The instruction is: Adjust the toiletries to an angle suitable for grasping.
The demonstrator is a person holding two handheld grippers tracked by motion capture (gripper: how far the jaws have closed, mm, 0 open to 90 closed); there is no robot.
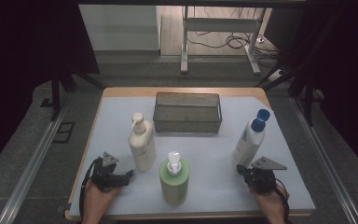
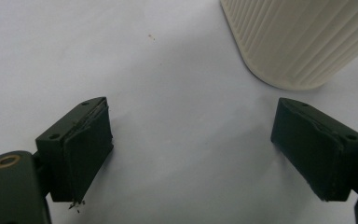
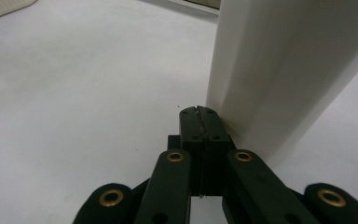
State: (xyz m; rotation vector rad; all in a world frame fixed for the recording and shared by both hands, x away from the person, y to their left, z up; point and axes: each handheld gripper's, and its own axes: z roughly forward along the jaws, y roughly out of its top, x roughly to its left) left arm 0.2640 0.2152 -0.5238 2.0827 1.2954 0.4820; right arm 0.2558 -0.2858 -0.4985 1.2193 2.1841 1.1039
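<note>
High view is showing the white bottle with the blue cap standing upright at the right of the counter, leaning a little in the picture, its base just ahead of the right hand-held gripper. In the right gripper view that bottle is rising as a smooth, flat-sided plastic wall right beside the jaws, which are sitting pressed together with nothing between them, their tips close to the bottle's foot or touching it; I cannot tell which. I am judging the bottle to be light to middling in weight, stiff but slightly yielding if squeezed, and slick on its glossy skin; the best hold looks to be across the narrower body, below the shoulder, not on the cap.

Left of it, the left hand-held gripper is resting low on the counter with its jaws standing wide apart and empty. In the left gripper view the ribbed base of the cream pump bottle is sitting just beyond the right-side jaw, apart from it. That cream bottle is standing upright, and a green pump bottle with a white nozzle is standing nearer the front edge between the two grippers. Behind them a dark wire-mesh basket, rectangular and empty, is waiting near the back of the pale matte counter cover.
</note>
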